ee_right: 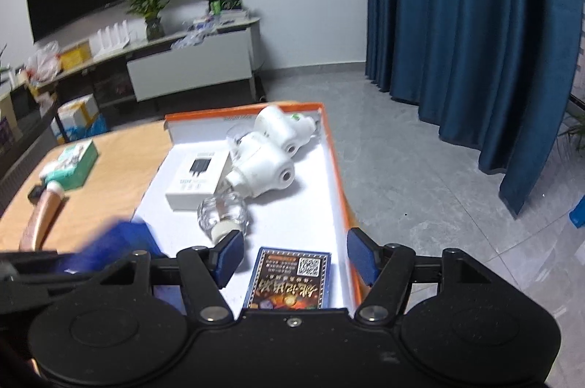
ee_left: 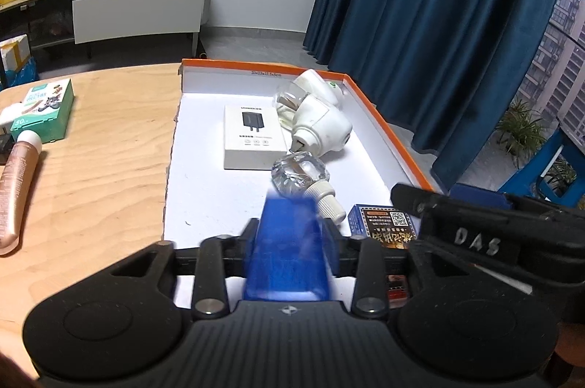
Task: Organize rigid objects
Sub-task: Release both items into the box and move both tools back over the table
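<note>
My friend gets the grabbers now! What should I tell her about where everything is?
Left gripper: pads shut, nothing seen between them.
Right gripper: open, empty, hovering over the card box.
Already in the orange tray: charger box, two white plug-ins lying together by the far right wall, clear bottle, card box.
Left on the table: green box and pink tube, plus small items at the left edge, too cropped to name.

Light wood table (ee_left: 98,168) seen w/ orange-rimmed shallow box (ee_left: 380,124) set on its right part. On left part are laid a green carton (ee_left: 44,110) & a copper-pink tube (ee_left: 18,190), just beside each other; small black item at far left edge, unclear.
</note>
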Action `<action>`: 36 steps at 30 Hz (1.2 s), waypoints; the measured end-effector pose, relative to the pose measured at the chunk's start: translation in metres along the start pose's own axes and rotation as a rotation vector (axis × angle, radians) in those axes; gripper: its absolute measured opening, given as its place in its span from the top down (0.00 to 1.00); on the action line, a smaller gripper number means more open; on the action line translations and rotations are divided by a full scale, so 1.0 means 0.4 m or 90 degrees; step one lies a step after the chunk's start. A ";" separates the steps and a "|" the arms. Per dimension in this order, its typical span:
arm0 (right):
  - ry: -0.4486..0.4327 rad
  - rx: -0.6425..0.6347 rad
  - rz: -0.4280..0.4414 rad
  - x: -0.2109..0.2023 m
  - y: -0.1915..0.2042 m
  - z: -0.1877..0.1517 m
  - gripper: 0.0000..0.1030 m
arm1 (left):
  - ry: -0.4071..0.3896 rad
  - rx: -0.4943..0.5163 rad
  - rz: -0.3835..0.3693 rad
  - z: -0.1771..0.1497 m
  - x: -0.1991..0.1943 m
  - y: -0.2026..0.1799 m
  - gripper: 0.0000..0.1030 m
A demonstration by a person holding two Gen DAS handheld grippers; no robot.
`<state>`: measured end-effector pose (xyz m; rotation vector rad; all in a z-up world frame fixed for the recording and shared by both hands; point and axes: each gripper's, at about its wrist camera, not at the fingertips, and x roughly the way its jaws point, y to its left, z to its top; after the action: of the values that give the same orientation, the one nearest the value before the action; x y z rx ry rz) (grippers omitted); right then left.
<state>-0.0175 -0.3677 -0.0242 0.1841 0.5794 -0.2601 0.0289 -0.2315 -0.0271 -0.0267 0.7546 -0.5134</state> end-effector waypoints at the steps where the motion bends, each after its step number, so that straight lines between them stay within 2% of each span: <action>1: -0.006 0.005 -0.004 -0.006 -0.002 0.003 0.25 | -0.002 -0.001 -0.003 0.001 -0.004 0.000 0.53; 8: -0.036 0.012 -0.013 -0.048 -0.001 0.020 0.22 | -0.027 0.011 0.011 0.008 -0.046 -0.004 0.11; 12: -0.039 0.006 -0.006 -0.065 0.019 0.032 0.21 | -0.043 0.021 0.034 0.014 -0.081 0.012 0.01; 16: -0.043 -0.007 0.008 -0.084 0.054 0.042 0.21 | -0.052 0.012 0.064 0.019 -0.115 0.048 0.00; 22: -0.037 -0.038 0.043 -0.091 0.134 0.046 0.21 | -0.064 0.009 0.168 0.015 -0.160 0.138 0.00; 27: -0.022 -0.068 0.073 -0.080 0.210 0.044 0.21 | -0.061 -0.041 0.191 0.006 -0.199 0.259 0.00; 30: -0.012 -0.085 0.088 -0.073 0.254 0.040 0.21 | -0.052 -0.059 0.181 0.004 -0.209 0.336 0.00; 36: -0.005 -0.116 0.104 -0.053 0.322 0.032 0.21 | -0.050 -0.085 0.222 0.010 -0.206 0.464 0.00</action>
<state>0.0099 -0.2443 0.0108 0.0534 0.5741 -0.0490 0.0619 -0.0320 -0.0086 -0.0384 0.6966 -0.1291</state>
